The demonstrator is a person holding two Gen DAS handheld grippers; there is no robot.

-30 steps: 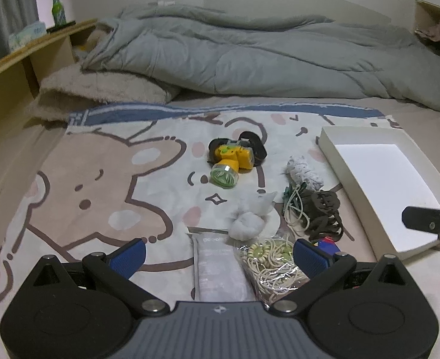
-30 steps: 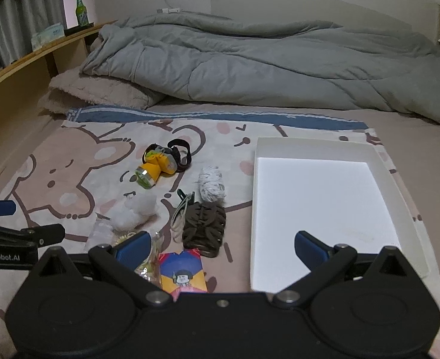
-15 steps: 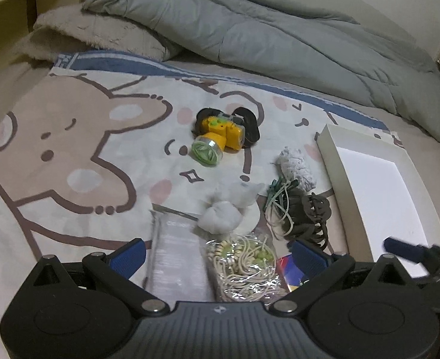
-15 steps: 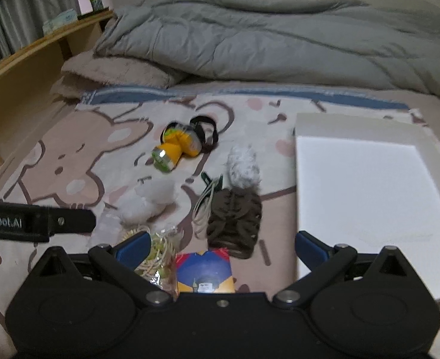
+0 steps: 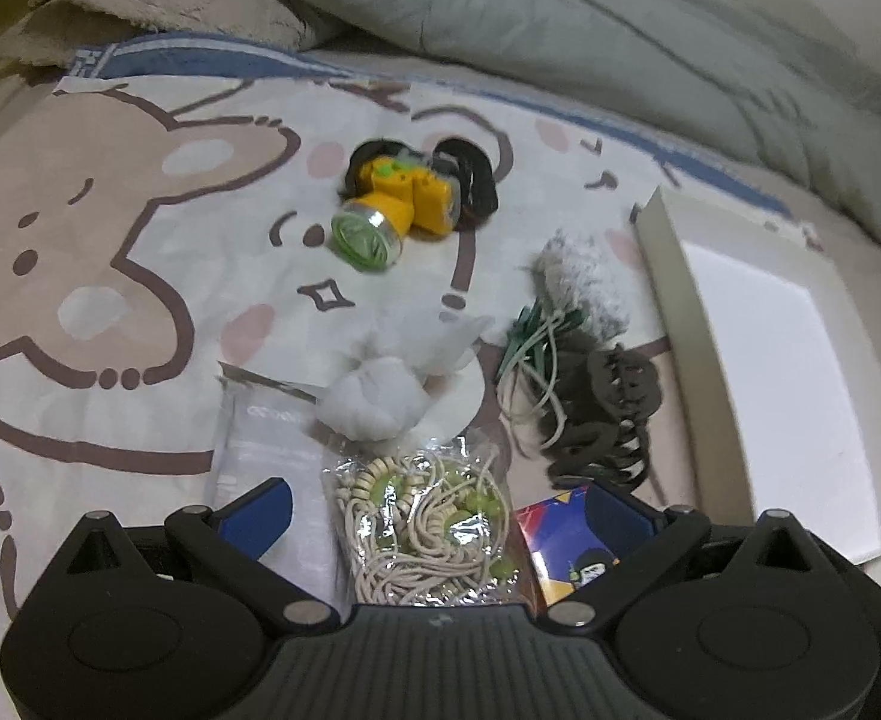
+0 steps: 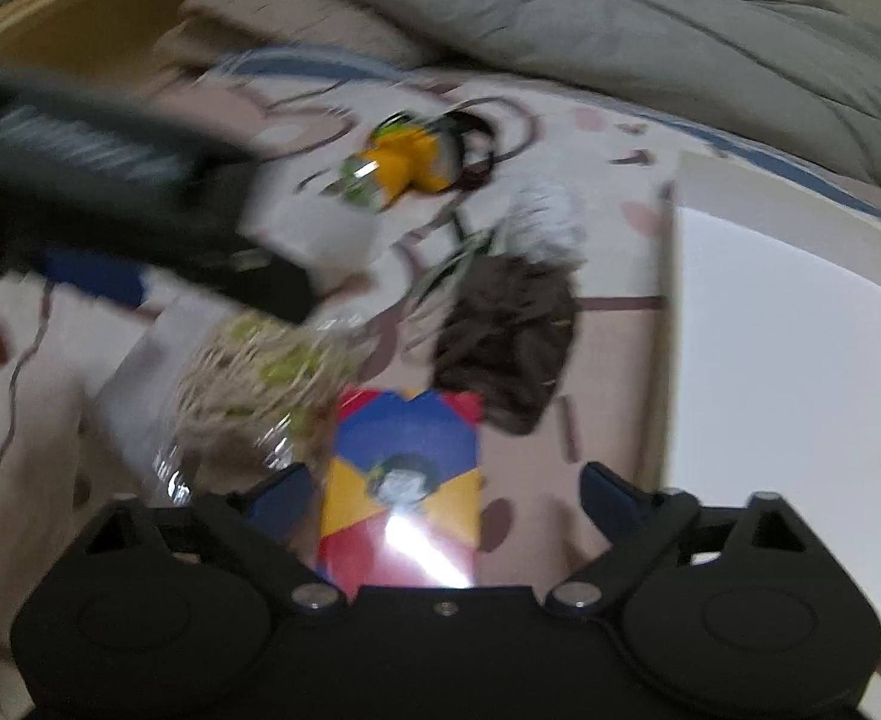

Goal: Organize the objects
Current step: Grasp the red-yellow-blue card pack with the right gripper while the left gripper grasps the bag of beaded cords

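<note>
Both grippers had dropped lower and closer to the clutter on the bed than a second earlier, and the far wall and shelf had slipped out of sight. The left gripper [image 5: 434, 507] hovered with its jaws spread wide over a clear bag of beaded cord [image 5: 431, 531], which lay between the blue fingertips [image 5: 257, 510]. The right gripper [image 6: 446, 495], its jaws also spread wide and holding nothing, hung over a colourful card [image 6: 404, 480] that now filled the near centre of its blurred view.

The objects waiting to be sorted lay on a cartoon-bear blanket [image 5: 110, 252]. A flat grey packet [image 5: 260, 450] sat just left of the bag, with a white wad of tissue [image 5: 374, 399] touching its far end. To the right lay a dark brown hair claw [image 5: 605, 420] tangled with pale elastic bands [image 5: 536, 354], and a fluffy grey scrunchie [image 5: 584, 288] just beyond. Farther off sat a yellow headlamp [image 5: 401, 210] with a black strap. The white tray [image 5: 674, 300] rested at the right, apart from the pile. A grey duvet [image 5: 620, 18] was heaped at the far end of the bed. In the right wrist view the left gripper's dark body crossed the left side, blurred, hiding part of the blanket.
</note>
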